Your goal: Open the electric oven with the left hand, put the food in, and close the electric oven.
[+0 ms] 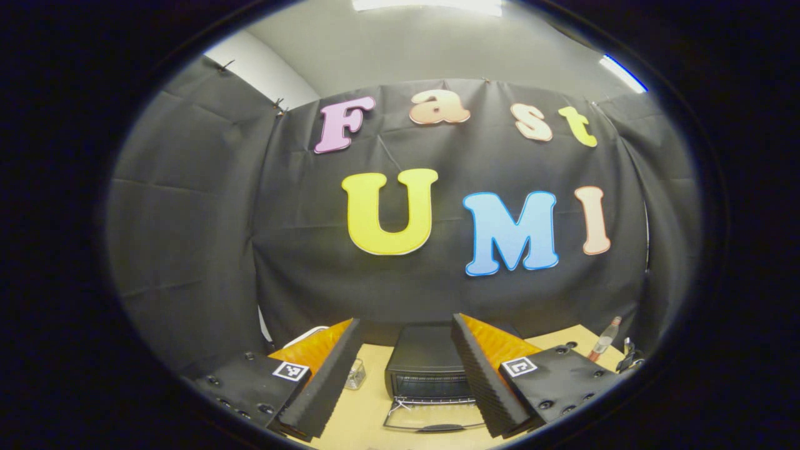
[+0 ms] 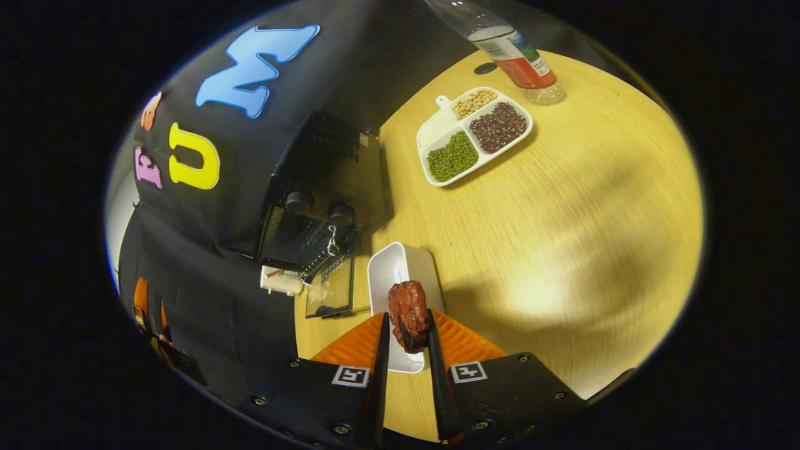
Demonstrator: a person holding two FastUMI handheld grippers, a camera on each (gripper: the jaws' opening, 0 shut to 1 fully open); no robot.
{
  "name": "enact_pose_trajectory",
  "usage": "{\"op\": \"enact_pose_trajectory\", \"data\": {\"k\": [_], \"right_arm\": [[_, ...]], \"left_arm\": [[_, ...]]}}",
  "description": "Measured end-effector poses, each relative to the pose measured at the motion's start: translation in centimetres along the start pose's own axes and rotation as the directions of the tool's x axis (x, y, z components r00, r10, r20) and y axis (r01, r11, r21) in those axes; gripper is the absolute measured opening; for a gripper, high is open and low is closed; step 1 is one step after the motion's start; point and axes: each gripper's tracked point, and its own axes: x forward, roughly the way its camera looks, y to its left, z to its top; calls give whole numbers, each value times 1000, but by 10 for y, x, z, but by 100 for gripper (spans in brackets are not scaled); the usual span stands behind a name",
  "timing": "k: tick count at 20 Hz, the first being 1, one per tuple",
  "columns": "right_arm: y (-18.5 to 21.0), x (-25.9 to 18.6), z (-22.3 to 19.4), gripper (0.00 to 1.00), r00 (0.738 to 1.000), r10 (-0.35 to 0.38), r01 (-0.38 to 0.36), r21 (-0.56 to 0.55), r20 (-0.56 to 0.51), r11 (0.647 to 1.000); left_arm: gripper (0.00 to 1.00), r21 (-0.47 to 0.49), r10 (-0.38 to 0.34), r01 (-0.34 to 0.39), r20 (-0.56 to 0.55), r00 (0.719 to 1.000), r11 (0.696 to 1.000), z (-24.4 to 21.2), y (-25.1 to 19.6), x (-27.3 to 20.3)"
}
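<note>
In the left gripper view the black electric oven (image 1: 428,365) stands on the wooden table straight ahead, its glass door (image 1: 434,414) folded down flat toward me. My left gripper (image 1: 406,322) hovers in front of it, open, nothing between the fingers. In the right gripper view my right gripper (image 2: 407,320) is shut on a reddish-brown piece of meat (image 2: 407,312), held just above a white rectangular dish (image 2: 400,275). The oven (image 2: 325,187) lies to the left of that dish with its door (image 2: 331,289) down.
A white divided tray (image 2: 437,128) of green, dark and pale beans and a clear bottle (image 2: 515,53) stand farther out on the table (image 2: 562,219). A small glass jar (image 1: 356,374) sits left of the oven, and the bottle (image 1: 605,340) at the far right.
</note>
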Motion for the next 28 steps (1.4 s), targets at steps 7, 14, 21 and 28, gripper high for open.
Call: {"op": "enact_pose_trajectory", "data": {"k": [7, 14, 21, 28], "right_arm": [[39, -18, 10, 6, 996, 57, -56, -11, 63, 998], [112, -34, 15, 6, 979, 170, -163, -72, 109, 984], [184, -4, 14, 6, 944, 304, -297, -70, 130, 952], [203, 63, 14, 6, 956, 232, -240, 25, 178, 971]], "left_arm": [[100, -10, -26, 26, 4, 1000, 1000, 1, 2, 0], [98, -21, -80, 81, 36, 996, 997, 18, 3, -2], [96, -34, -96, 97, 42, 995, 995, 27, 25, -16], [100, -31, -72, 73, 26, 997, 997, 20, 55, -24]]}}
